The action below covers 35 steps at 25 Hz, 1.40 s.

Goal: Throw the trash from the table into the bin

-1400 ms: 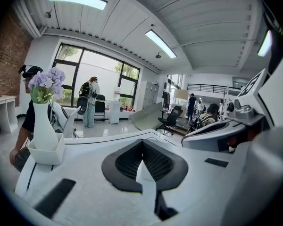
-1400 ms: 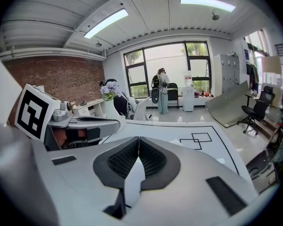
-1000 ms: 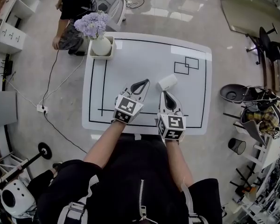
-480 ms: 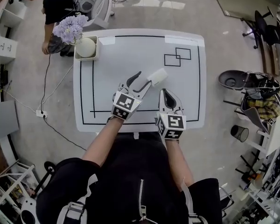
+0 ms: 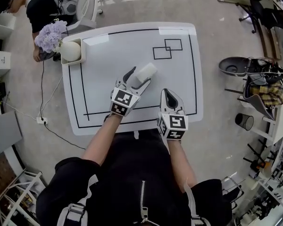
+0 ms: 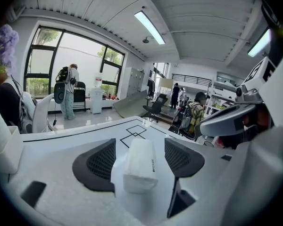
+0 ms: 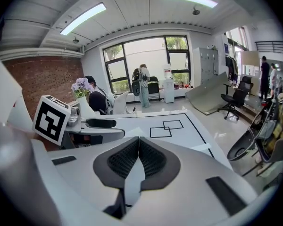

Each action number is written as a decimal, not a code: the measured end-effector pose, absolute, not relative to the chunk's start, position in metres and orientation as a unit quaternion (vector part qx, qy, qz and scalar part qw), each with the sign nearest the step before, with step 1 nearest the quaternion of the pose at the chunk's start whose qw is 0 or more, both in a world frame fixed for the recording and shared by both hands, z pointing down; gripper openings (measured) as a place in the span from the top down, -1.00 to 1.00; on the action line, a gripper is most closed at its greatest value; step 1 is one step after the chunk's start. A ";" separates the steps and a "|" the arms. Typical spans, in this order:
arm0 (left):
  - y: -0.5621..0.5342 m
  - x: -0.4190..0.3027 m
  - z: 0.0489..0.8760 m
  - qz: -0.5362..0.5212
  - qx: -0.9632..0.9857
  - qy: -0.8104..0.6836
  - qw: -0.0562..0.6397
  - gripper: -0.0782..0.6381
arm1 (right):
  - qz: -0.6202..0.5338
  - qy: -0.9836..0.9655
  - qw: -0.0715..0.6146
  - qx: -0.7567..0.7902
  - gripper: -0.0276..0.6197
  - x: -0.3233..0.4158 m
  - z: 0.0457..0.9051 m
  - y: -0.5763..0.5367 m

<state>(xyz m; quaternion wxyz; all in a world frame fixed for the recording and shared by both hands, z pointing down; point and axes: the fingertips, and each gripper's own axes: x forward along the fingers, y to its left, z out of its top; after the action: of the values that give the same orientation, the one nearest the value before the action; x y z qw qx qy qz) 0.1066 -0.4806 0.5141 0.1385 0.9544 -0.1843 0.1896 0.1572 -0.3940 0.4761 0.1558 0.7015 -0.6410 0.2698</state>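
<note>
While left gripper [image 5: 137, 78] jaws, just spreading, flank packet [image 6: 140, 161] untouched, pickup begins; next: squeeze. Right gripper [image 5: 169, 96], packet's 5 o'clock, jaws pressed together, empty.

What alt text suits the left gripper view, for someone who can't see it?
The left gripper's jaws, which have just been opening, stand apart either side of a white packet lying on the white table. Overlapping black squares are drawn beyond it.

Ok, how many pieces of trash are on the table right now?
1. A white packet lies on the table between the jaws of the left claw, which have just been opening and do not press it. Otherwise only a flower vase, at the far left corner.
</note>
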 end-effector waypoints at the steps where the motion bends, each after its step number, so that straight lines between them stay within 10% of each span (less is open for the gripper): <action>1: -0.478 0.111 0.517 0.193 0.954 -0.181 0.139 -0.09 | 0.271 -0.639 0.156 0.702 0.89 0.160 0.477 -0.392; 35: -0.470 0.132 0.592 0.294 0.935 -0.163 0.112 -0.11 | 0.289 -0.601 0.151 0.730 0.89 0.185 0.483 -0.355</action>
<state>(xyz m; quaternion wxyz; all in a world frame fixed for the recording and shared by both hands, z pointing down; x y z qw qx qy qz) 0.1320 -0.4702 0.5922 0.1119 0.9351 -0.1632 0.2939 0.1847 -0.3554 0.4828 0.1513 0.7298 -0.6010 0.2886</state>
